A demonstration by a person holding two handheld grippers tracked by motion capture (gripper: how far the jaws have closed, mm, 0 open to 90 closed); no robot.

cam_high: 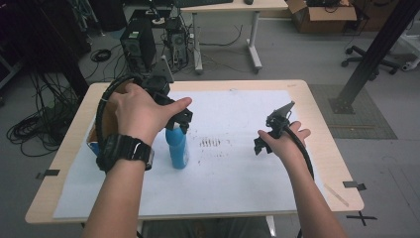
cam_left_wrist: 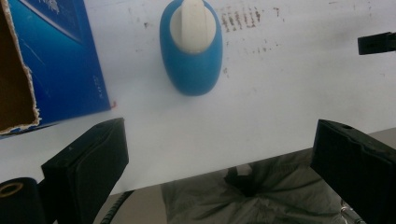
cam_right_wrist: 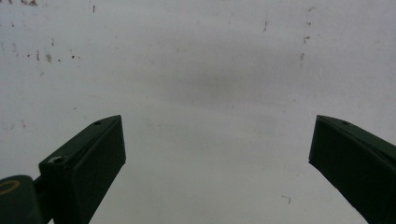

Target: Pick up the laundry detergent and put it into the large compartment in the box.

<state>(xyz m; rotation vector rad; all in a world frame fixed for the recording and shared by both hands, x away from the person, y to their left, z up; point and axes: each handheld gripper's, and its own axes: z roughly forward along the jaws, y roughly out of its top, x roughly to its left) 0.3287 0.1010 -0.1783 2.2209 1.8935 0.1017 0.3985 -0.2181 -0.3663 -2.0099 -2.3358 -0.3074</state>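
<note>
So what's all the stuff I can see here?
bottle: one, blue with a white cap, standing on the sheet just under the left gripper
box: one, blue with a torn brown edge, left of the bottle
sheet: one, white and smudged, covering the table
table: one, light wood
computer tower: one, black, on the floor behind
left gripper: one, black, open
right gripper: one, black, open above the sheet

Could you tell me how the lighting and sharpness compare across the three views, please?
High view: dim and a little soft, the room behind darker than the white sheet. Left gripper view: brightest, the blue bottle fairly sharp with no hard shadow, the near jaws slightly soft. Right gripper view: grey and flat, with a faint blurred shadow on the sheet between the open right gripper jaws.
</note>
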